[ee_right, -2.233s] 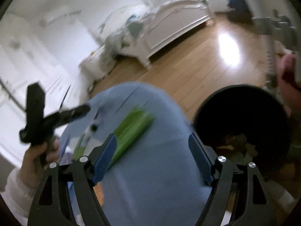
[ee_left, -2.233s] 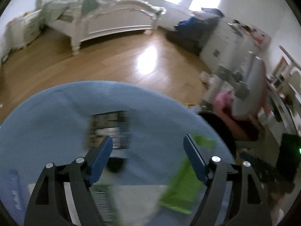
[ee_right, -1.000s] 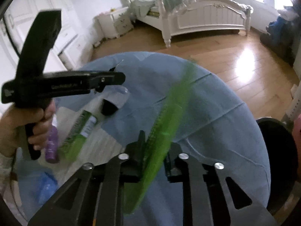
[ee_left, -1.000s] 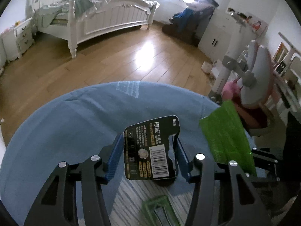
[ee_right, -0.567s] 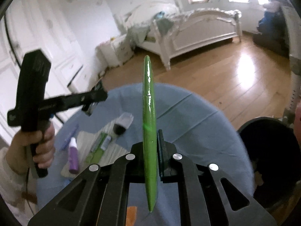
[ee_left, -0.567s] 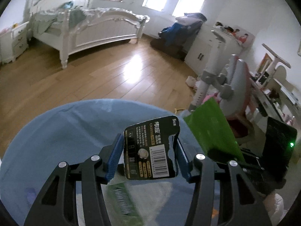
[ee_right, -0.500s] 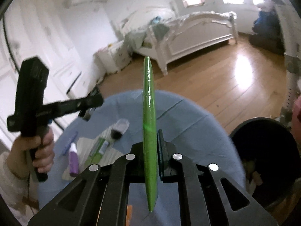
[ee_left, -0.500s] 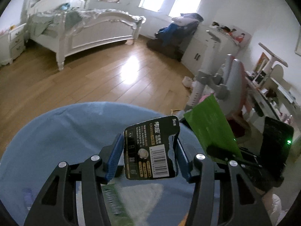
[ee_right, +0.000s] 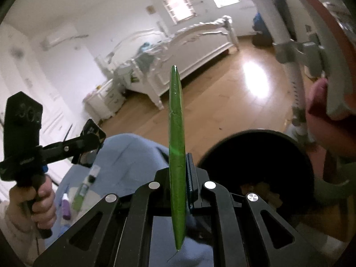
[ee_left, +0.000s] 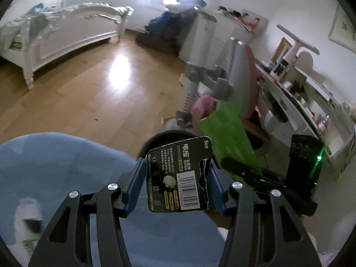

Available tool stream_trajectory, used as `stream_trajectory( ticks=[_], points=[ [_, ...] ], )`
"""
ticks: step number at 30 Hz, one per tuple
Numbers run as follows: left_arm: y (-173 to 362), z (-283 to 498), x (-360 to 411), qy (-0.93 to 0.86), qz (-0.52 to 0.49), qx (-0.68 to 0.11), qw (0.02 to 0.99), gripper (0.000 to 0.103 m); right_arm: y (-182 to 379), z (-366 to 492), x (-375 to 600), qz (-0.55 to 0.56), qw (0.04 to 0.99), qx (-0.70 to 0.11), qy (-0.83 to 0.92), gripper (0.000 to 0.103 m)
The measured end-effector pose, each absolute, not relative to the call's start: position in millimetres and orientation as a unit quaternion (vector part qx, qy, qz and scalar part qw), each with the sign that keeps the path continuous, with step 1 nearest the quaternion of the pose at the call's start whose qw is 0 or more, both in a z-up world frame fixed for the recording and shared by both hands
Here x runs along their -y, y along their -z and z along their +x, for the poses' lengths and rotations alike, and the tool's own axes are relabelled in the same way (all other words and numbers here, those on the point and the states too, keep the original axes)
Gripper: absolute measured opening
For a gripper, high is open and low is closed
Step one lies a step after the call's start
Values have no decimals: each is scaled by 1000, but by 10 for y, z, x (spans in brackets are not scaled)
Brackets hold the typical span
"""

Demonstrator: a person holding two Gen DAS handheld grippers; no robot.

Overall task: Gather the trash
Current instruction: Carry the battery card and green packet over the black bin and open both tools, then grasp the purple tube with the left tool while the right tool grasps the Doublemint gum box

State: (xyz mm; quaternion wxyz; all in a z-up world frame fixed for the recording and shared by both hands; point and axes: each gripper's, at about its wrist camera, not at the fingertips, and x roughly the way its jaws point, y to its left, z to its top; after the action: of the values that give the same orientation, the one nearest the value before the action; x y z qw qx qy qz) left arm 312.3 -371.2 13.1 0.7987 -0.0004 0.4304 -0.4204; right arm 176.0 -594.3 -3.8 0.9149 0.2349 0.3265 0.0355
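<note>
My left gripper (ee_left: 178,184) is shut on a black battery blister card (ee_left: 179,175) with a barcode, held upright above the edge of the blue table (ee_left: 55,166). My right gripper (ee_right: 181,178) is shut on a flat green wrapper (ee_right: 176,133), seen edge-on and upright. The wrapper also shows in the left wrist view (ee_left: 227,131), to the right of the card. A black trash bin (ee_right: 255,155) stands on the floor right of the table, with scraps inside. Its rim shows behind the card in the left wrist view (ee_left: 169,134).
On the table lie a green tube (ee_right: 81,192), a purple bottle (ee_right: 65,208) and a small dark-capped bottle (ee_right: 92,174). A grey and pink chair (ee_left: 235,73) stands beside the bin. A white bed (ee_left: 57,31) stands across the wooden floor. A desk (ee_left: 300,102) is at the right.
Both grippers have swung right, away from the table and towards the bin, each still holding its piece. The bin now fills more of the right wrist view.
</note>
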Motion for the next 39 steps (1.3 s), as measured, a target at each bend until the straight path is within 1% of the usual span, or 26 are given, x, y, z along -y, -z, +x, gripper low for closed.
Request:
stream_trajectory(
  ticks=[7,12,17,18,19,20,21,22,24,28,32,33,34,35,39],
  points=[
    [92,3112,4157,435,19,-453,778,53,360,1735,6242,260,905,-336,-22,9],
    [215,3144,4320,435,25,-466,770,53,542,1806,6342,273,898,-344,-17,9],
    [277,3200,4440,435,22,-464,771,59,670,1869,6488,289,892,-349,0,10],
    [285,3210,4465,437,20,-464,770,59,689,1885,6528,292,890,-350,4,16],
    [292,3213,4490,440,18,-466,767,62,704,1897,6576,293,890,-350,12,29],
    [290,3204,4505,441,17,-466,767,69,720,1890,6593,294,889,-350,21,45],
    [286,3198,4502,442,15,-464,767,72,722,1875,6618,296,890,-347,30,53],
    [267,3175,4495,444,17,-459,769,74,716,1850,6637,299,891,-340,36,66],
    [245,3134,4507,455,24,-455,765,75,704,1811,6657,301,892,-333,47,76],
    [176,3054,4475,464,37,-447,764,75,682,1771,6617,302,890,-337,49,76],
    [32,2940,4229,464,34,-434,771,75,574,1728,6452,292,894,-338,41,76],
    [3,2915,4166,462,32,-433,773,76,531,1719,6387,288,896,-337,37,76],
    [-21,2891,4106,460,30,-431,776,81,486,1704,6312,283,897,-337,33,76],
    [-63,2857,3996,454,28,-426,782,84,461,1699,6266,279,898,-338,29,76],
    [-165,2751,3588,428,28,-412,804,84,272,1689,5905,257,905,-340,6,78]
  ],
)
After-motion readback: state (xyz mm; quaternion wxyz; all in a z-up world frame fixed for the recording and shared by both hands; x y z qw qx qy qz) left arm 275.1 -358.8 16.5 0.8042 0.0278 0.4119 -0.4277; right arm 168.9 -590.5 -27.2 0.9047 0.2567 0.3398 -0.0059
